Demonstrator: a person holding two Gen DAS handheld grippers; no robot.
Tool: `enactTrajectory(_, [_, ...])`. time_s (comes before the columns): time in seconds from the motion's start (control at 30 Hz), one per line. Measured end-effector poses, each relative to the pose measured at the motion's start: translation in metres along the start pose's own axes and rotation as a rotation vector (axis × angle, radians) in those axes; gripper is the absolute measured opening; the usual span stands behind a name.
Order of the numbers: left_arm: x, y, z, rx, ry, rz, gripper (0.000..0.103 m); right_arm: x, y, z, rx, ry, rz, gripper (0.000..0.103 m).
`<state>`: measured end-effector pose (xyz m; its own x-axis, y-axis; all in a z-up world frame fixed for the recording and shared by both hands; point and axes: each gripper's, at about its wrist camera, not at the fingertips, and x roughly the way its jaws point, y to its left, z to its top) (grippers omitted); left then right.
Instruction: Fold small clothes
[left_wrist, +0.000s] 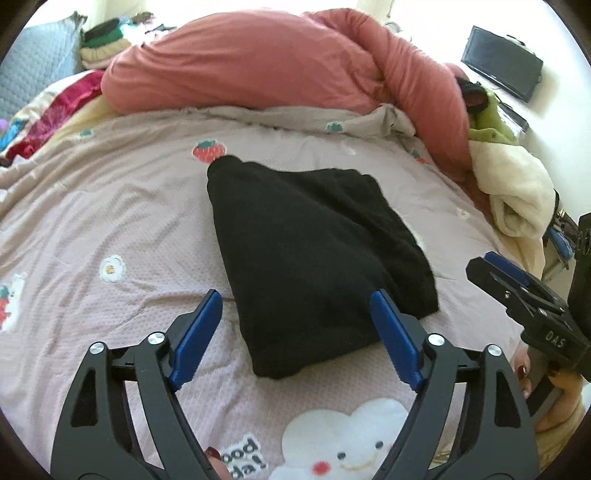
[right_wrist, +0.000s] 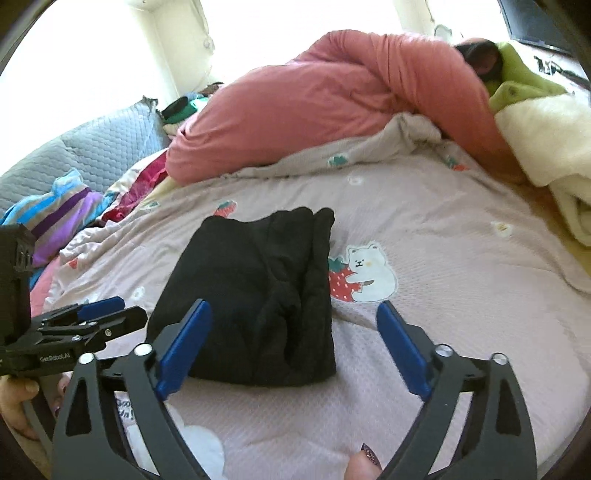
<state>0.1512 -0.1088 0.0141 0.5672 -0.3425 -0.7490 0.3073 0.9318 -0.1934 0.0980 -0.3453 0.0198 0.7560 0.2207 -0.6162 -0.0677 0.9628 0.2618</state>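
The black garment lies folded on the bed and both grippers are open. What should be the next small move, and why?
Probably draw both grippers back and set the black garment aside. It already lies as a compact folded bundle on the bedspread, and the left gripper and right gripper stand open and empty above its near edge.

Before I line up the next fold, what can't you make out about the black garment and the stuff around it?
- Black garment: its underside and inner layers are hidden by its own folds in both views; what kind of garment it is stays unclear.
- Right wrist view: the left finger of the right gripper covers the garment's near left corner.
- Left wrist view: the clothes pile at the far left is too small and blurred to sort.
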Motion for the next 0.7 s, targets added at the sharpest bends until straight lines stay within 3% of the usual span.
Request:
enactTrajectory(0.13, [-0.023, -0.004, -0.007, 0.01, -0.047, -0.006, 0.094, -0.022, 0.007, -0.006, -0.025, -0.032, -0.018, 0.098])
enactTrajectory(0.43, [-0.051, -0.003, -0.033, 0.003, -0.089, 0.018, 0.094, -0.049, 0.023, -0.026, -0.056, -0.071, -0.048, 0.098])
enactTrajectory(0.7, [-0.052, 0.012, -0.063, -0.043, -0.067, 0.053, 0.094, -0.052, 0.039, -0.05, -0.091, -0.028, -0.065, 0.098])
